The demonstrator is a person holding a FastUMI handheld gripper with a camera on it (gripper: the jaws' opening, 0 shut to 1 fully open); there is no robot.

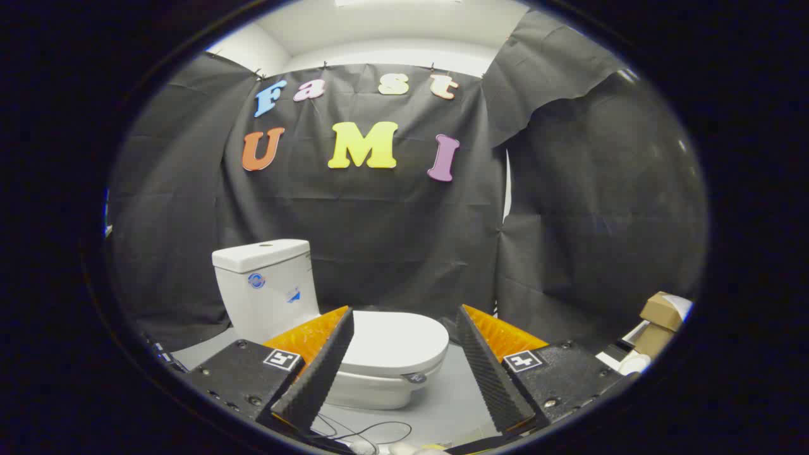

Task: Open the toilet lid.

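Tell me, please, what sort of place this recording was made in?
Probably a staged recording booth, not a real bathroom: a white toilet with its lid closed stands before draped black cloth, with cardboard boxes nearby. The open tool points at the lid.

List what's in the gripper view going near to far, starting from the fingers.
Open gripper fingers, loose cables on the floor → closed toilet lid → toilet tank → black cloth wall.
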